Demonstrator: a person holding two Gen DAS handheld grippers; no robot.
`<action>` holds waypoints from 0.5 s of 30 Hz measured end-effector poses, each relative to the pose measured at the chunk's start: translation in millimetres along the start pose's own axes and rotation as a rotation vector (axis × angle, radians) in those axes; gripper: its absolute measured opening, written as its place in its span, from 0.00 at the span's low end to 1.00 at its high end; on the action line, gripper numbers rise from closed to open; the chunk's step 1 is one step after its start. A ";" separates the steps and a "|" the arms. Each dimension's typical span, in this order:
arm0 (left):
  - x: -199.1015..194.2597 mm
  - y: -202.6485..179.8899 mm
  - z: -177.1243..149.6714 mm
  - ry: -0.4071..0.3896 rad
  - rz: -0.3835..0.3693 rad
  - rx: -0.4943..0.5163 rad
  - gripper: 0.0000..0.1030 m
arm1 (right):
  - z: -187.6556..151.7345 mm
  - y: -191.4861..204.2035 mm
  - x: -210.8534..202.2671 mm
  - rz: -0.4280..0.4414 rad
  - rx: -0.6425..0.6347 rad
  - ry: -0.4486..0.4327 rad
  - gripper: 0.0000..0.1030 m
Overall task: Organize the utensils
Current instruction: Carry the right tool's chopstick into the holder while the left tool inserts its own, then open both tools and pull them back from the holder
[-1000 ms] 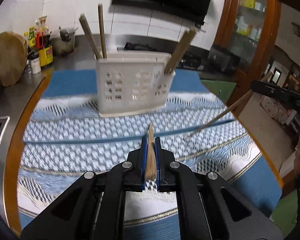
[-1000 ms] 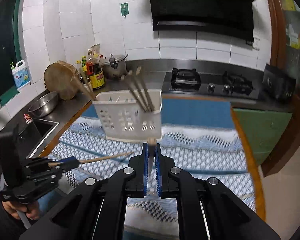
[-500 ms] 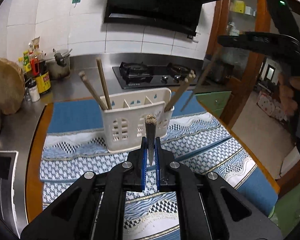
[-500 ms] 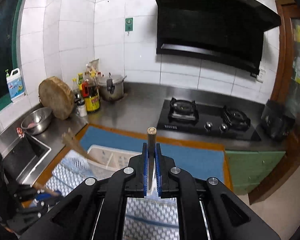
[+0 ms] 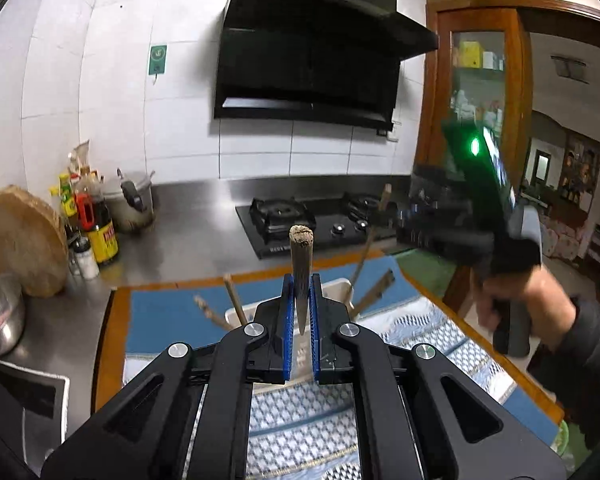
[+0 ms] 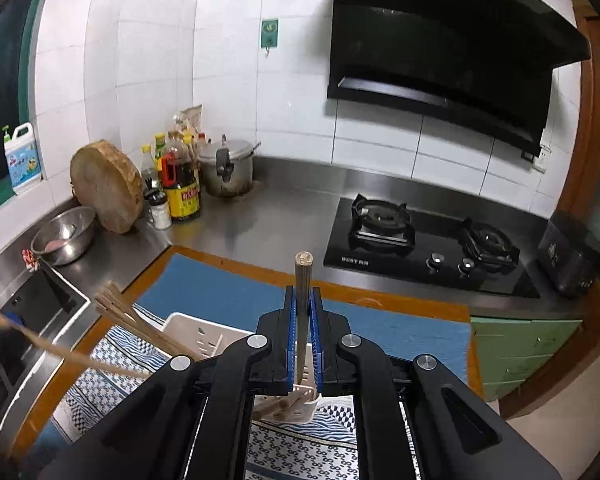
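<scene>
My left gripper (image 5: 301,288) is shut on a wooden chopstick (image 5: 301,258) that stands upright between its blue pads. It is above the near side of the white slotted utensil holder (image 5: 342,285), which holds several chopsticks (image 5: 234,300). My right gripper (image 6: 303,300) is shut on another chopstick (image 6: 302,280), held upright over the holder (image 6: 196,332). In the left wrist view the right gripper (image 5: 460,232) shows at the right with its chopstick pointing down into the holder. In the right wrist view the left gripper's chopstick (image 6: 52,350) crosses the lower left.
The holder stands on a blue patterned cloth (image 6: 236,292) on a wooden table (image 6: 340,288). Behind are a steel counter with a gas hob (image 6: 420,240), bottles (image 6: 184,188), a pot (image 6: 226,172), a round chopping block (image 6: 106,186), a steel bowl (image 6: 64,234) and a sink (image 6: 32,312).
Both grippers have risen and tilted up over the holder, each still shut on its chopstick. The right gripper has moved closer above the holder.
</scene>
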State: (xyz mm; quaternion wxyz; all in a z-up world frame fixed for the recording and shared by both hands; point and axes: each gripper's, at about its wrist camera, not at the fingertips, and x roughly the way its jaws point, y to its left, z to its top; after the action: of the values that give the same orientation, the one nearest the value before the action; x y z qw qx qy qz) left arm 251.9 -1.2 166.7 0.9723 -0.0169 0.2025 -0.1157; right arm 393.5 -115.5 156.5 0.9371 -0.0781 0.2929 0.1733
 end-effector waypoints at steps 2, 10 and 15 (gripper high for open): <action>8.7 0.9 4.1 0.001 0.024 0.007 0.06 | -3.5 -0.9 6.0 -0.003 -0.003 0.013 0.07; 54.9 16.1 0.9 0.071 0.051 -0.044 0.06 | -11.3 -0.4 -1.0 -0.019 -0.031 -0.002 0.32; 67.7 23.2 -2.9 0.083 0.062 -0.071 0.06 | -18.0 0.3 -12.8 -0.026 -0.059 -0.016 0.39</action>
State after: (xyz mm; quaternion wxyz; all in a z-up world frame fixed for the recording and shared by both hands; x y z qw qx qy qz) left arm 316.1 5.7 135.8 0.9649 -0.0402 0.2472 -0.0788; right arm 374.1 -123.3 149.1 0.9389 -0.1080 0.2789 0.1703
